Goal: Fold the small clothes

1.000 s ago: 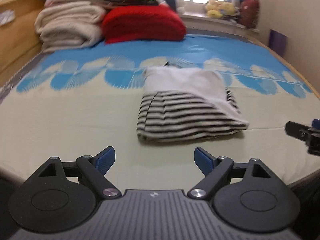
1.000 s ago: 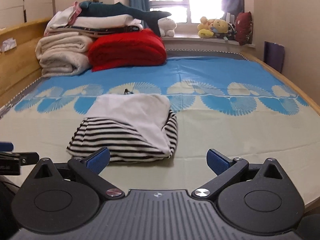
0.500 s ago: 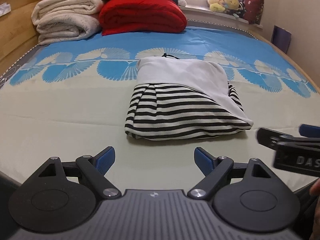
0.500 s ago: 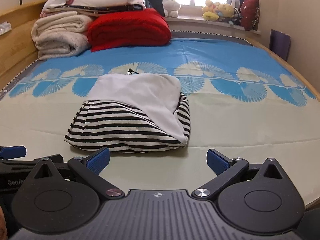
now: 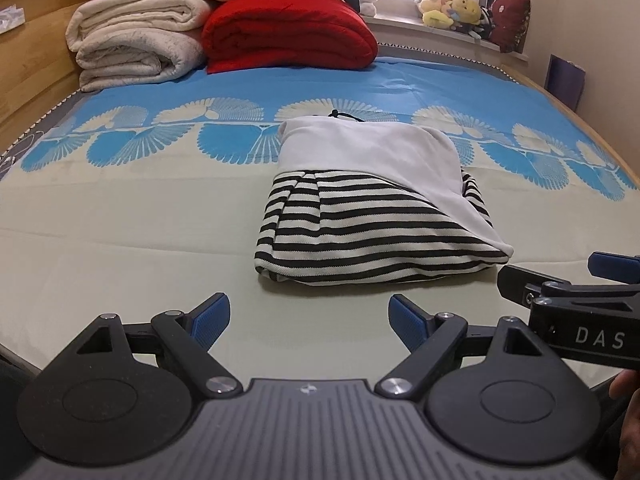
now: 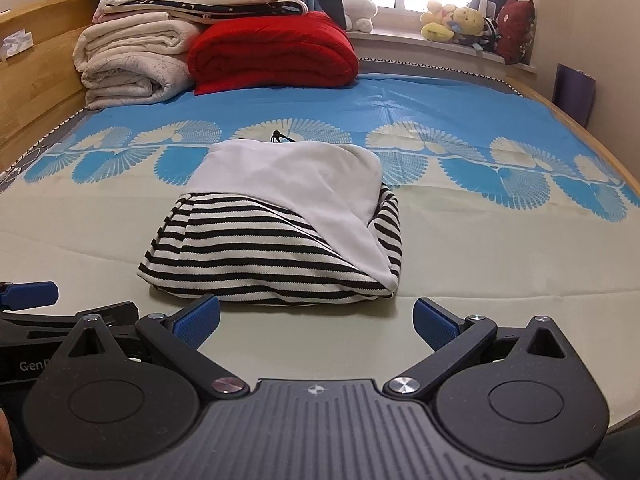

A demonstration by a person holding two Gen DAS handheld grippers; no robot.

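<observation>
A bed covered by a pale sheet with a blue fan-patterned band fills the room, with a wooden frame on the left and a bright window behind. In the left wrist view, the left gripper hovers low over the near edge of the bed, its blue-padded fingers spread wide and holding nothing. Just ahead of it lies the folded garment, a black-and-white striped piece with a plain white panel folded across its top and right side, flat on the sheet and touching neither gripper. The right gripper enters from the right edge, near the garment's right corner but apart from it. At the head of the bed sit rolled cream blankets beside a red blanket, with plush toys on the sill. In the right wrist view, the right gripper is likewise spread wide and empty, with the garment lying just beyond its fingertips, centred between them. The left gripper shows at the left edge. No containers appear in either view.
</observation>
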